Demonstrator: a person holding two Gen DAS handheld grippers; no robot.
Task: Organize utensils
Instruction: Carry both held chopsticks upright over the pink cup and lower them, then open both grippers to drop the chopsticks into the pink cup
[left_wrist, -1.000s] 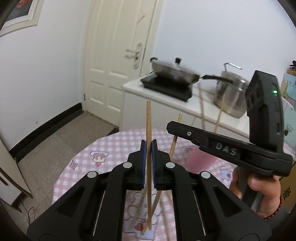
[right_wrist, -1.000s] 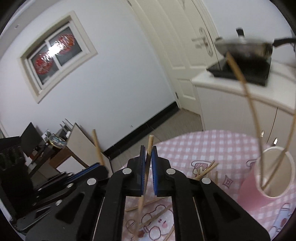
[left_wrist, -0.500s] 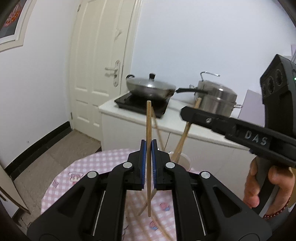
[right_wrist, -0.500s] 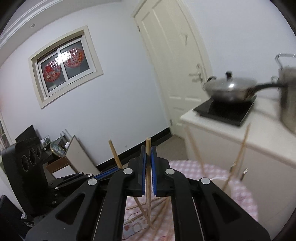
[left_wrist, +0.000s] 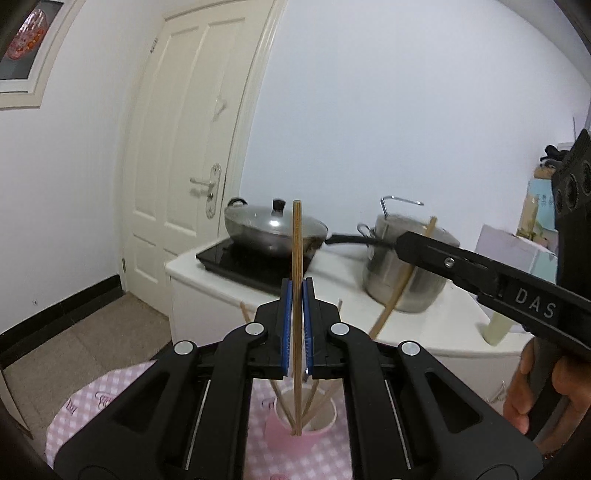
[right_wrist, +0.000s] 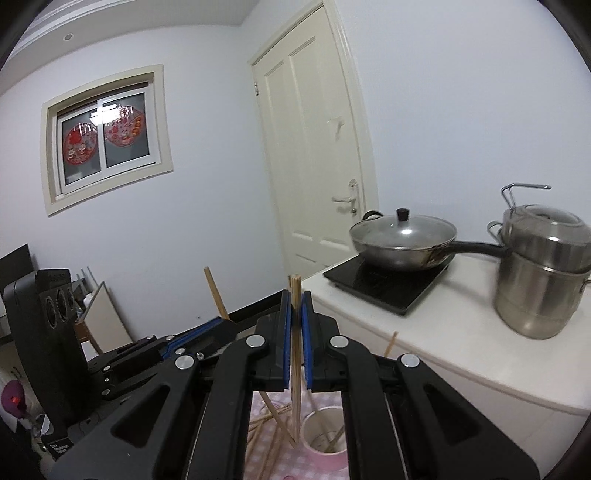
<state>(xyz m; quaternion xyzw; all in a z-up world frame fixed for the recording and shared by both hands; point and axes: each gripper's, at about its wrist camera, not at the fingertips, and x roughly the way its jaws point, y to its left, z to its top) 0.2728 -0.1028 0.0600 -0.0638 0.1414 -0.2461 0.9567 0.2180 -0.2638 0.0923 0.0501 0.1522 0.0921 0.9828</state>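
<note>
a wooden chopstick (left_wrist: 296, 258) is clamped upright between the blue pads of the left gripper (left_wrist: 296, 295), its lower tip seen at the mouth of the pink cup (left_wrist: 325, 424) on the checked tablecloth (left_wrist: 92, 398). a second chopstick (right_wrist: 294, 291) is pinched by the right gripper (right_wrist: 294, 306). loose chopsticks (right_wrist: 269, 424) are seen lying beside the cup.

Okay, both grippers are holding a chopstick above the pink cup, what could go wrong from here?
1. The cup already holds leaning chopsticks, so the left gripper's chopstick may snag on them.
2. The right gripper's chopstick hangs beside the rim; released there, it might land among the loose chopsticks on the table.
</note>
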